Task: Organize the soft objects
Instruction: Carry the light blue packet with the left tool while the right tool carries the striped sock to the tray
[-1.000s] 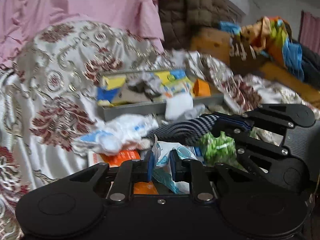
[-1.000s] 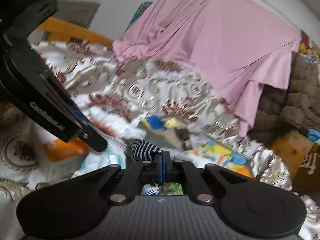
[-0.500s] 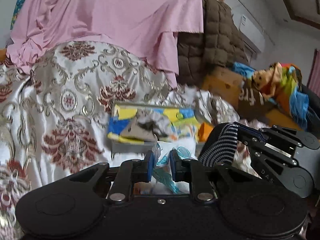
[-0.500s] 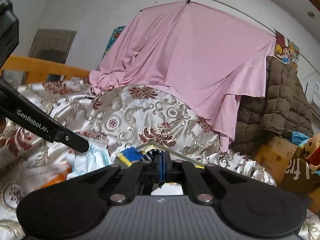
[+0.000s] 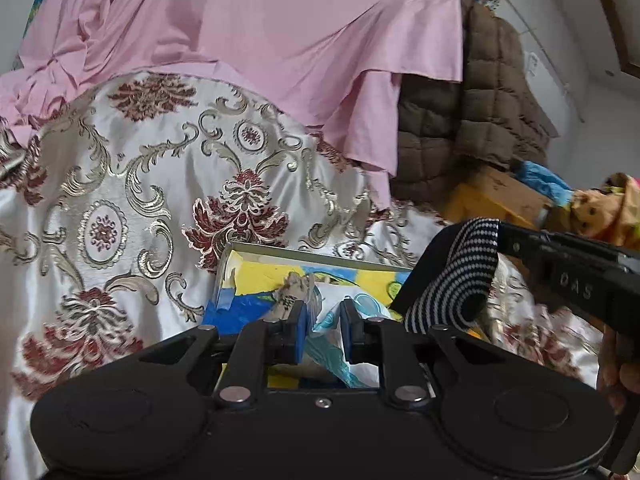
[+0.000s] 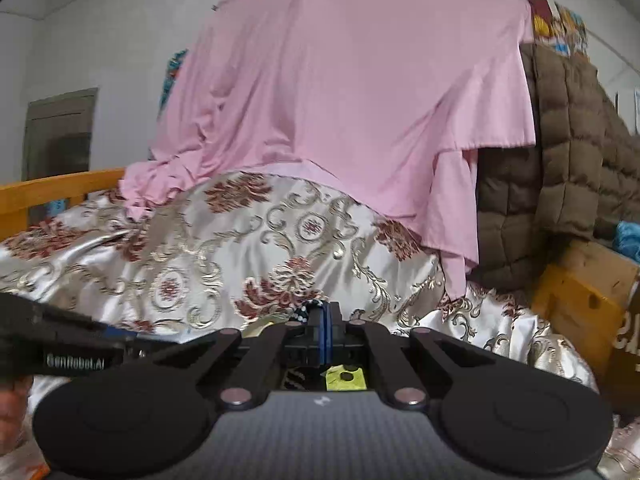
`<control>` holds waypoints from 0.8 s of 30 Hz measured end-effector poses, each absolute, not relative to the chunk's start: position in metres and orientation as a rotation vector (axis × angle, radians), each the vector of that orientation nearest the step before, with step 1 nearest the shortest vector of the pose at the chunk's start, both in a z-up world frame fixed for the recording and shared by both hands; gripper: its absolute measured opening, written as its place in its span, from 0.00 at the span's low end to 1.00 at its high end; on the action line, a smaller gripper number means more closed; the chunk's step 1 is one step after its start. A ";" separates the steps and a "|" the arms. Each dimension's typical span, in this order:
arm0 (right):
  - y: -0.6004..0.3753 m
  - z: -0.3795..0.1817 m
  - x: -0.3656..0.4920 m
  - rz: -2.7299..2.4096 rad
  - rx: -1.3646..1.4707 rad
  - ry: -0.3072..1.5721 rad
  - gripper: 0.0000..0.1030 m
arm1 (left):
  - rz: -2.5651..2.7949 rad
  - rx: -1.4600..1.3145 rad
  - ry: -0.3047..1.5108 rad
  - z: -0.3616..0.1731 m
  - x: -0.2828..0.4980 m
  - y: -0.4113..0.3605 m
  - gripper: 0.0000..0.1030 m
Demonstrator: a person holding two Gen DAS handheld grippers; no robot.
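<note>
**Striped knit and plastic pack both up, box below**

Striped sock [image 5: 460,276] hangs centre-right of the left view, pinched in my R gripper [image 6: 325,330], jaws fully together on its top edge; the rest droops free. In the right view only a dotted scrap shows at the fingertips, mid-frame. L gripper [image 5: 323,330] is clamped on a white-and-teal plastic pack [image 5: 340,328], lower centre, pads nearly together w/ the film bunched between.

Box [image 5: 320,256] w/ yellow-blue lining sits on the patterned quilt [image 5: 160,184], just beyond both tips, mid-frame.

Handling, my read: sock is light, limp, stretchy — it'll swing and trail, so a grip near the cuff fold is best, not a single loose layer. Pack looks crinkly and slick; film could slide out of the pads, so I'd want a bite on a gathered fold or seam. Neither seems fragile. Pink sheet [image 6: 360,100] fills the upper frame, not in my way.
</note>
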State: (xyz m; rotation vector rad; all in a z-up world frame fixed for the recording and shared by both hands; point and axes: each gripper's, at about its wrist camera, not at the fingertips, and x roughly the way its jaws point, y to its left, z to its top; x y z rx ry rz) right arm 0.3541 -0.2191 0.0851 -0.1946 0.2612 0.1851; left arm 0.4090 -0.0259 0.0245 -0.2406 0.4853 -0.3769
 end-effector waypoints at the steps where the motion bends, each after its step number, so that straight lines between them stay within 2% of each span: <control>1: -0.221 0.084 0.365 0.178 -0.191 0.270 0.01 | -0.369 -0.244 0.487 0.021 0.418 -0.029 0.19; 10: -0.240 0.061 0.438 0.071 -0.134 0.373 0.01 | -0.291 -0.306 0.606 -0.015 0.473 -0.036 0.19; 21: -0.250 0.041 0.450 0.042 -0.107 0.509 0.04 | -0.259 -0.335 0.675 -0.032 0.473 -0.030 0.21; 24: -0.253 0.039 0.446 0.046 -0.088 0.534 0.11 | -0.252 -0.329 0.683 -0.031 0.468 -0.030 0.30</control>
